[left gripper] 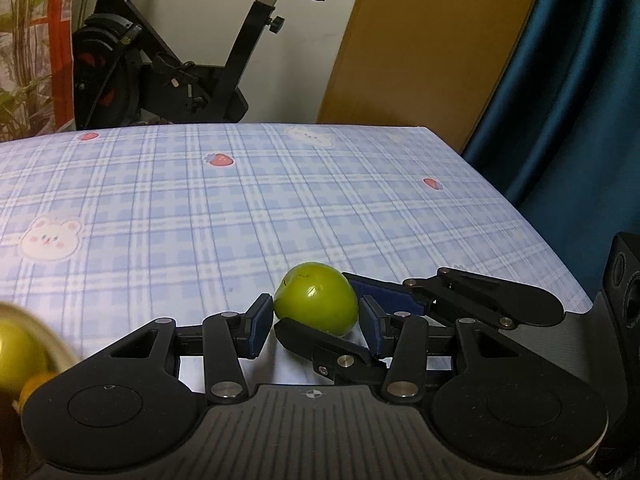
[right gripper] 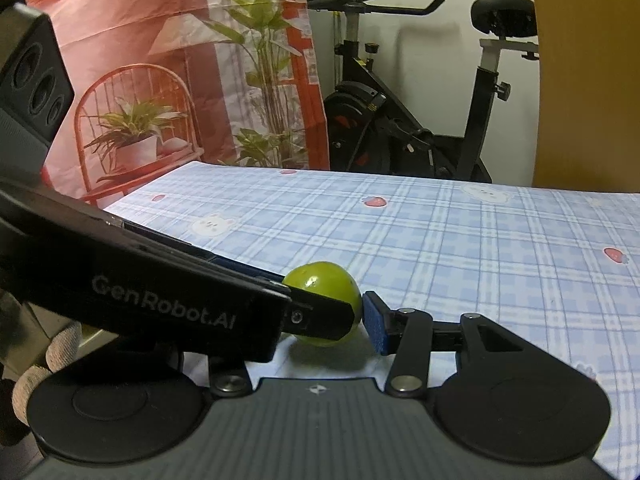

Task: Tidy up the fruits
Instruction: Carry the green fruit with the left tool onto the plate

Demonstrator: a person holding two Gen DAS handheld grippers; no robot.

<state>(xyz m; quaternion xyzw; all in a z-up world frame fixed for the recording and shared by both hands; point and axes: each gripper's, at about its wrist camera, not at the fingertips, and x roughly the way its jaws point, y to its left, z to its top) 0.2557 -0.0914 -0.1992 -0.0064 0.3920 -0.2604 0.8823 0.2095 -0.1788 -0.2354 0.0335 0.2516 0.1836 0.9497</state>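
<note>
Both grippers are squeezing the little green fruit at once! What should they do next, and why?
Probably one gripper should let go. The green fruit sits between the left gripper and the right gripper, their fingers crossing around it above the tablecloth. One grip looks enough to carry it toward the gold bowl.

The fruit sits on the worktop, between both grippers' jaws. An exercise bike stands behind the worktop.
</note>
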